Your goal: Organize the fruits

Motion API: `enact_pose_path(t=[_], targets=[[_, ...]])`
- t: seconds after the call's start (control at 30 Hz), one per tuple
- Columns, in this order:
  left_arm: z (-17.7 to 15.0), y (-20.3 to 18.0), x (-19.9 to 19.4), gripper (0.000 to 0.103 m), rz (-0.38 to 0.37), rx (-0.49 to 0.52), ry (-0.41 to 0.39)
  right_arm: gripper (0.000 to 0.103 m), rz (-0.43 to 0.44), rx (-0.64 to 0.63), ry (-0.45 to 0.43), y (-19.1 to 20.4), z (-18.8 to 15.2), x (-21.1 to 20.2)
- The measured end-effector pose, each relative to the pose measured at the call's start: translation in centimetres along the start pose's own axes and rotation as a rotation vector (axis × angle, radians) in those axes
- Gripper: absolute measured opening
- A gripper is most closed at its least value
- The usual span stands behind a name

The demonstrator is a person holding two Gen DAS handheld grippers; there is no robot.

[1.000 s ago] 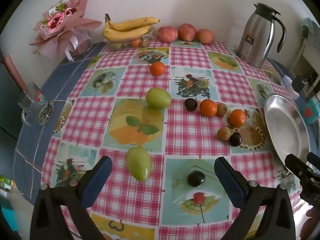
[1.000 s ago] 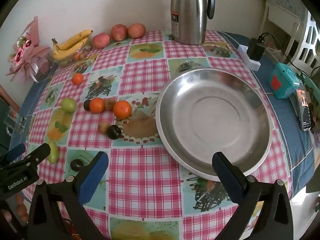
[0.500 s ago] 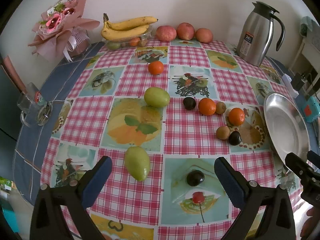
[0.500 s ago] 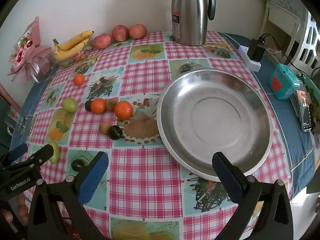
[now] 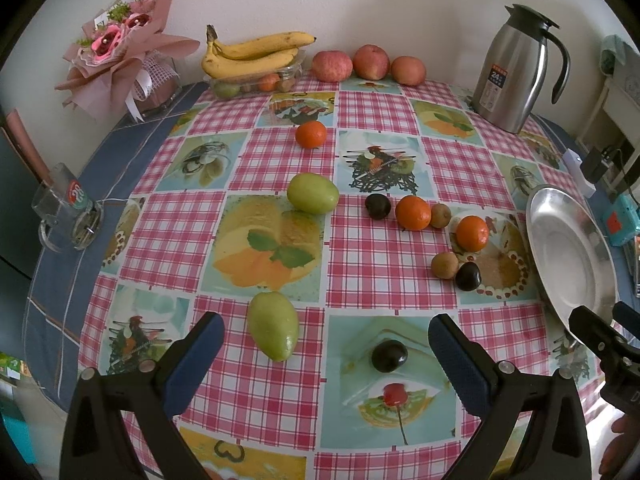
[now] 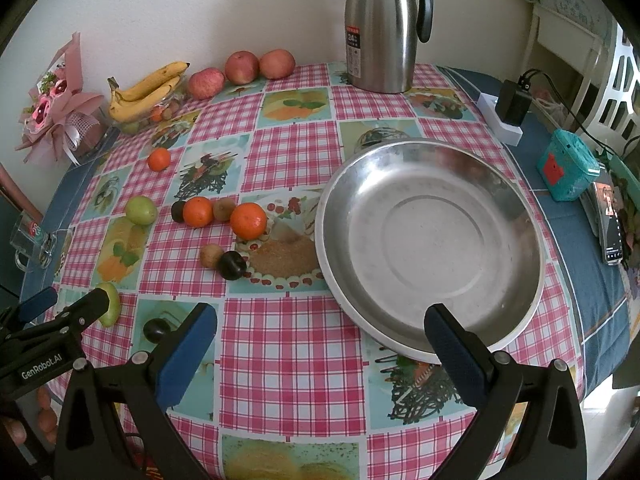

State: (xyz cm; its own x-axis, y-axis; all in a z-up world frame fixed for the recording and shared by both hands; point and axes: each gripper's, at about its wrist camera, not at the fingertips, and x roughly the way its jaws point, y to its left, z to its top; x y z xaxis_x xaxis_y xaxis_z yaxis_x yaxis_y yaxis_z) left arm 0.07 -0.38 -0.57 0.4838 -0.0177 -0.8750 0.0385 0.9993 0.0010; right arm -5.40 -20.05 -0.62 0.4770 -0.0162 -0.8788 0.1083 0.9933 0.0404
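Bare cloth point(image 6: 296, 344) lies between scattered fruit and the dish point(image 6: 532, 280).

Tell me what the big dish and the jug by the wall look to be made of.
Dish: looks like stainless steel, dull-polished; grey sheen, blurred reflections, fine scuffs. Jug: brushed steel body by its vertical streaked shine, with a black handle and lid that look like plastic, though the pictures can't confirm that.

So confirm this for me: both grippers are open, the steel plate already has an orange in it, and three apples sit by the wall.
Not quite. The steel plate holds no fruit, as the right wrist view shows; the oranges lie on the tablecloth. The rest stands: the left gripper and right gripper are open, and three apples sit by the wall.
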Motion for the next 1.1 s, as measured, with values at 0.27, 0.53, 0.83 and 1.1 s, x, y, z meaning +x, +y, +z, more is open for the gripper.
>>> enact_pose_path(t=[0.27, 0.53, 0.83, 1.1], targets=[[0.06, -0.23, 0.01, 0.103, -0.004, -0.001, 0.003, 0.103, -0.001, -0.001, -0.001, 0.08, -0.03, -0.06], [0.13, -0.16, 0.10, 0.103, -0.009, -0.003, 0.007, 0.103, -0.001, -0.002, -0.001, 0.09, -0.04, -0.09], [0.04, -0.17, 0.21, 0.103, -0.010, -0.003, 0.009, 0.103, -0.002, -0.002, -0.001, 0.07, -0.06, -0.09], [0.04, -0.18, 0.22, 0.103, -0.010, -0.003, 0.009, 0.103, -0.003, -0.003, 0.000, 0.11, 0.00, -0.11]])
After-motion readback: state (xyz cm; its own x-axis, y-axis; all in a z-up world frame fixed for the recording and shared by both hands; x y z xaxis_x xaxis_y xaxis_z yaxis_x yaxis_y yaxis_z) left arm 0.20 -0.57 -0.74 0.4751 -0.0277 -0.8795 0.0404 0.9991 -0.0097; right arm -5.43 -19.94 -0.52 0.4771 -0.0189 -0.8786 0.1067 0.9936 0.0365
